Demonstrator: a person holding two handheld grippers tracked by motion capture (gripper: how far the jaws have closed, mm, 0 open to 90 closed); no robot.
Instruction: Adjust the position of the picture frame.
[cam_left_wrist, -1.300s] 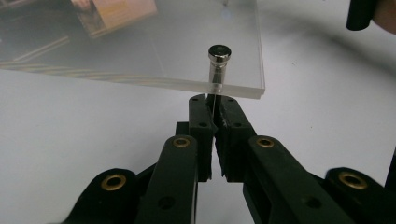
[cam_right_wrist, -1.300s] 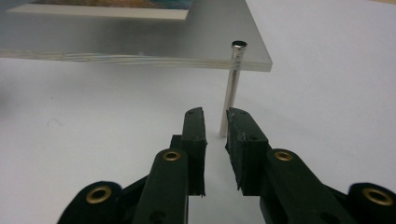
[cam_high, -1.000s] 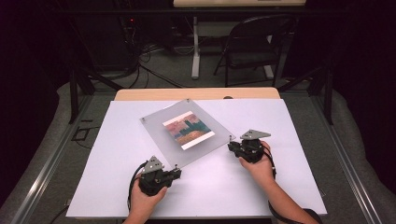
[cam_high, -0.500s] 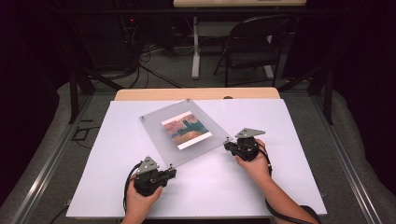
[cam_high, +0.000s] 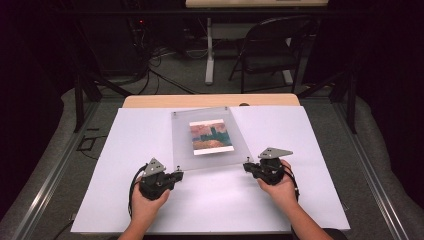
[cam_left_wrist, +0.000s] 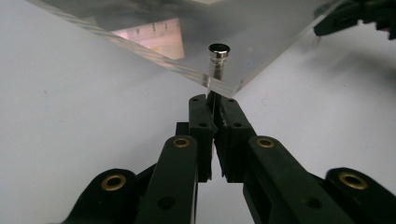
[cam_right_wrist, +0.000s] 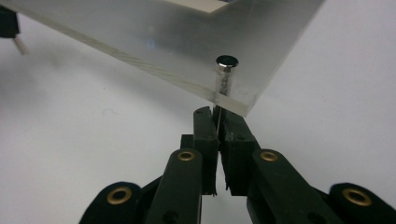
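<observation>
A clear acrylic frame (cam_high: 186, 146) with a colourful picture (cam_high: 211, 136) in it lies square on the white table (cam_high: 310, 150). My left gripper (cam_high: 179, 174) is at its near left corner. In the left gripper view that gripper (cam_left_wrist: 215, 100) is shut on the thin pin under the corner's metal stud (cam_left_wrist: 219, 51). My right gripper (cam_high: 247, 166) is at the near right corner. It (cam_right_wrist: 218, 112) is likewise shut on the pin below that corner's stud (cam_right_wrist: 227, 63). Both near corners stand a little above the table.
A bare strip of wooden table edge (cam_high: 210, 101) runs behind the white sheet. Beyond the table are a folding chair (cam_high: 272, 50), a desk leg (cam_high: 209, 55) and floor cables (cam_high: 160, 75). White surface lies on both sides of the frame.
The frame has turned clockwise from a diagonal lie to square with the table. My right gripper came nearer and to the right with its corner. The left gripper barely shifted.
</observation>
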